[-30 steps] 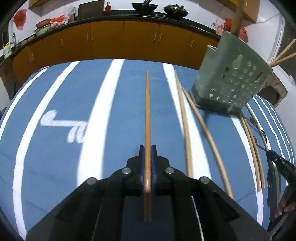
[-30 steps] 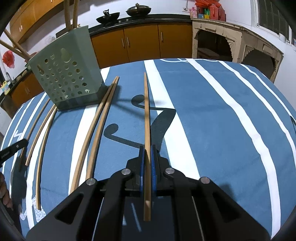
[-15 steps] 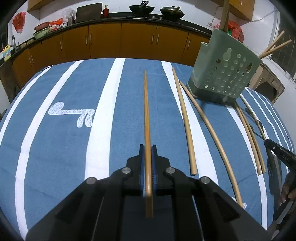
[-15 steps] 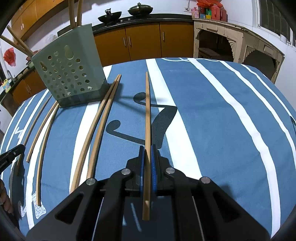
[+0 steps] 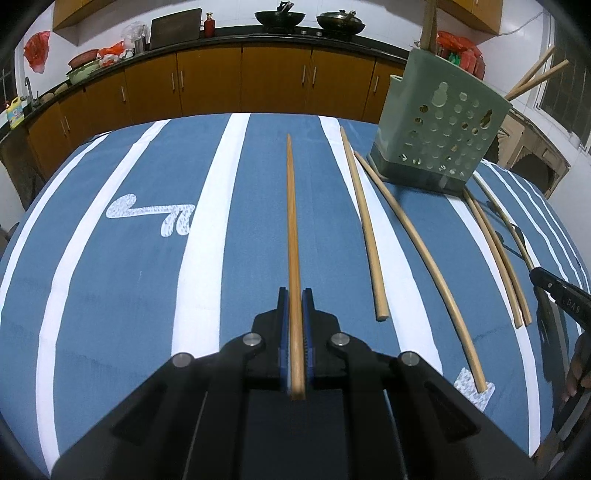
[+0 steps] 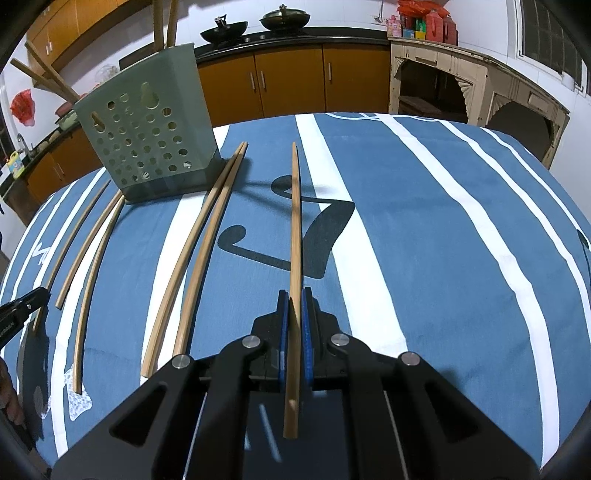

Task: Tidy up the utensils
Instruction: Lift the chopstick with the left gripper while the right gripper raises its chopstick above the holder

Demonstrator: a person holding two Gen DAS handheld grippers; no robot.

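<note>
The left gripper (image 5: 294, 295) is clamping a chopstick (image 5: 292, 221); the right gripper (image 6: 294, 295) is clamping another chopstick (image 6: 295, 221), holder (image 6: 147, 140) standing at 10 o'clock.

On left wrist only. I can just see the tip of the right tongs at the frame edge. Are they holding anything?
Observer: Yes. The right tongs are shut on a chopstick.
Operator: Where does it point?
Observer: Away from the camera, to the right of the holder, toward the far edge of the table.
Operator: I count one stick upright in the holder. Any more?
Observer: The right wrist view shows two upright sticks side by side at the holder's top.
</note>
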